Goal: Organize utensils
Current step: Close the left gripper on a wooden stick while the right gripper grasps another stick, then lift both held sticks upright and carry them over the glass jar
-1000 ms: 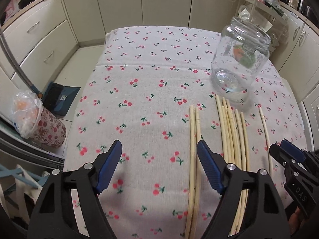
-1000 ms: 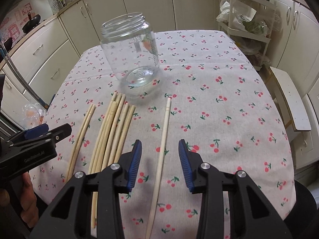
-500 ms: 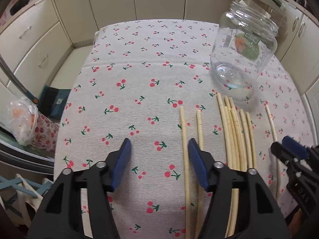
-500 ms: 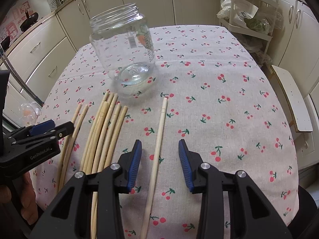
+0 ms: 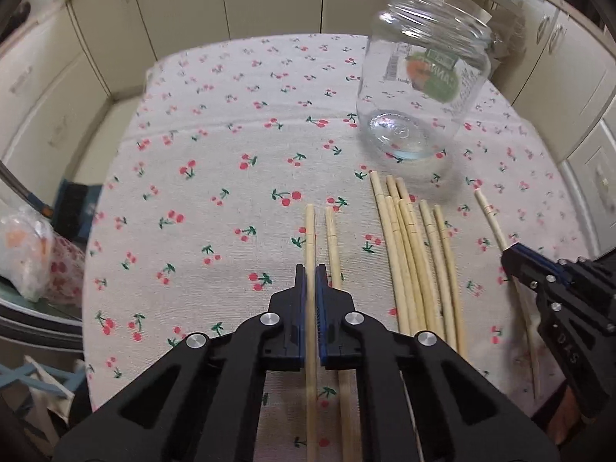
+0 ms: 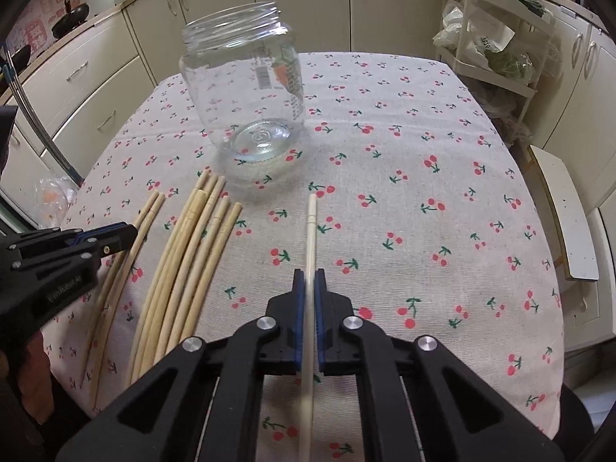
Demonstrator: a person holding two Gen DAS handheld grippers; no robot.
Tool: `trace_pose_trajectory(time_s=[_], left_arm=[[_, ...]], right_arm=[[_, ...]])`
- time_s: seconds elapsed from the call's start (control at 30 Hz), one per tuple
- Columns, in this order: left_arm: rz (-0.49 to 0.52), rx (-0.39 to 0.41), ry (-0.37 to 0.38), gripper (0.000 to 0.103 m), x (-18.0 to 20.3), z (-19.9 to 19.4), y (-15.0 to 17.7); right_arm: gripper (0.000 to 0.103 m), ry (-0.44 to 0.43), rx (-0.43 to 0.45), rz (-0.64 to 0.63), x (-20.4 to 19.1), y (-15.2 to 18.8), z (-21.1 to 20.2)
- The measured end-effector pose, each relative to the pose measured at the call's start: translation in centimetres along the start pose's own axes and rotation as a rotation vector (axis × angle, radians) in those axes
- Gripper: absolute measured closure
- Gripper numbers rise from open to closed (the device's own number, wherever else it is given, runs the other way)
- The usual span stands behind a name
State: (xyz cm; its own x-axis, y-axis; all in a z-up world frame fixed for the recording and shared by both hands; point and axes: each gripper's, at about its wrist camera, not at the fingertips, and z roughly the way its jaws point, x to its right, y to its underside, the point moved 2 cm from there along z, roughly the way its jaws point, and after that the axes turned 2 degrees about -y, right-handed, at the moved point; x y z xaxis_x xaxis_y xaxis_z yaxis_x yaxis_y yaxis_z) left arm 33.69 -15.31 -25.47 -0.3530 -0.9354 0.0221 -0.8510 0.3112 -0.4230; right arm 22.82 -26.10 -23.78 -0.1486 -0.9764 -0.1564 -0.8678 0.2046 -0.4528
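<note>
Bamboo chopstick (image 5: 310, 231) pinched by L gripper (image 5: 311, 269); R gripper (image 6: 310, 273) likewise.

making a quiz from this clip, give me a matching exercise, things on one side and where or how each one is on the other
Things:
1. glass jar
2. left hand-held gripper
3. right hand-held gripper
4. middle bundle of chopsticks

States:
a. lying loose on the tablecloth
b. shut on the lone chopstick nearest the jar's right
c. upright, open, empty
d. shut on the outer chopstick of a pair

Pairs: 1-c, 2-d, 3-b, 4-a
</note>
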Motion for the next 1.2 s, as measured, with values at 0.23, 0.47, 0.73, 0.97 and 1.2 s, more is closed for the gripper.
trace_pose_trajectory(time_s=[0.23,0.47,0.73,0.97,1.2], left_arm=[[-0.003,-0.037,0.008,0.097,-0.8,0.5,-0.9],[0.075,-0.014,-0.059,0.098,0.5,0.7,-1.4],[0.014,0.214,0.052,0.098,-0.3,-5.1,-3.5],[-0.066,0.42,0.219,0.098,-0.4,-10.4,-8.2],[-0.102,0.6,0.305,0.098,1.4,-14.8,-13.3]], right_arm=[[0.064,0.016,-0.025,-0.031,-0.2,-0.8,0.5],[0.097,0.006,-0.019,-0.079,-0.3,-1.5,1.0],[0.097,-0.199,0.115,0.123,2.5,-1.9,-1.9],[0.097,-0.286,0.274,0.224,4.4,-2.9,-4.4],[0.097,-0.328,0.334,0.274,5.8,-2.7,-4.5]])
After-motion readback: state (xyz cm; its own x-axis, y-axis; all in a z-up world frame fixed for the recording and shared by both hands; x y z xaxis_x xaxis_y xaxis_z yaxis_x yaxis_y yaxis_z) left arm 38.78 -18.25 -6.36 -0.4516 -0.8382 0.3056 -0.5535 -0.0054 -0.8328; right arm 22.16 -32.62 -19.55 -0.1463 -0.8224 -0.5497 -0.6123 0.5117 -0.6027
